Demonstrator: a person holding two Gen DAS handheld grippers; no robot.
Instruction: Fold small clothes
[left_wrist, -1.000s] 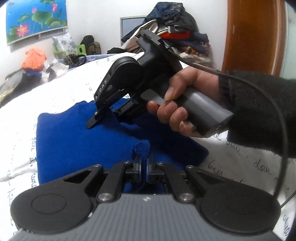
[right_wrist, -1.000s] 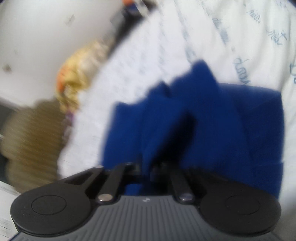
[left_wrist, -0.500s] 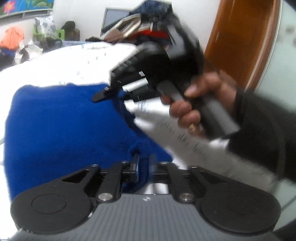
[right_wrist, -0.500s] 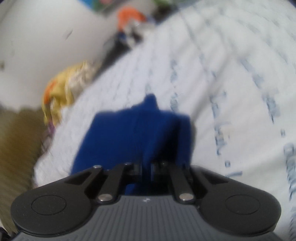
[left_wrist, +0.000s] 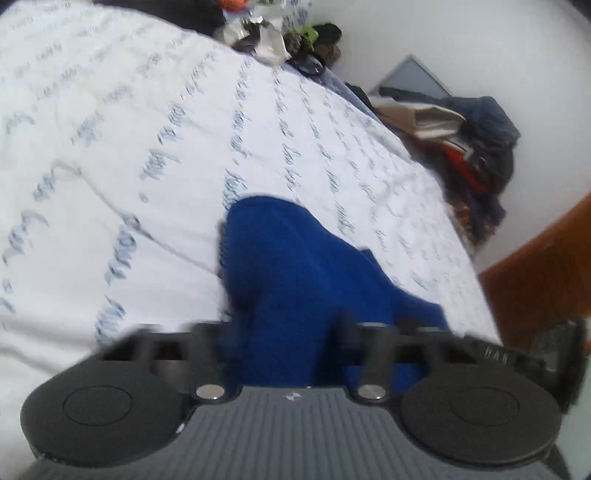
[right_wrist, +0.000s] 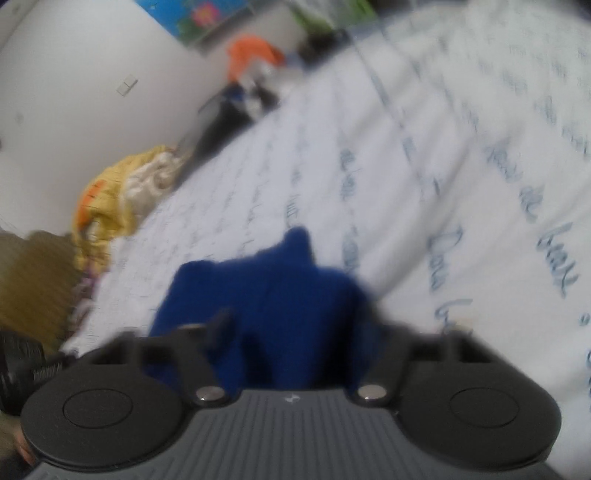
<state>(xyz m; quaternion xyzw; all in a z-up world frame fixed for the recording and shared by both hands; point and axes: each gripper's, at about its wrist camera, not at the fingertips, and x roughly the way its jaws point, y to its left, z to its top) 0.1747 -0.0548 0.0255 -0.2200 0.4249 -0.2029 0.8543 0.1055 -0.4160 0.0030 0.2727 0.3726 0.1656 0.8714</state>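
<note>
The blue cloth (left_wrist: 295, 266) lies on the white bed (left_wrist: 110, 147). In both views it starts down at 6 o'clock, right at the tongs, and bunches up toward the middle.

The left tongs (left_wrist: 288, 332) are spread wide. The cloth sits in the gap between the two fingers, but they do not squeeze it. The right tongs (right_wrist: 295, 325) are spread wide too, with the cloth (right_wrist: 280, 280) in their gap. Both pictures are blurry, so I cannot tell if any finger touches the cloth.

I think a fold is being laid down and let go. Here is what could go wrong.

The cloth looks thick and fuzzy. It could catch on a finger. Then, when the tongs pull away, the cloth goes with them and the fold opens up.

The cloth looks lumpy, not flat. One bump pokes up at 12 o'clock in the right view. If nobody pats it down, the next fold could come out crooked.

The bed (right_wrist: 443, 147) is soft and the sheet has wrinkles. A push down could drag the sheet, and the cloth could slide with it.

The two tongs are close side by side. If they both move in fast, they could bump.

A pile (left_wrist: 480, 140) of other clothes sits at 2 o'clock in the left view, well apart, so it is no trouble.
</note>
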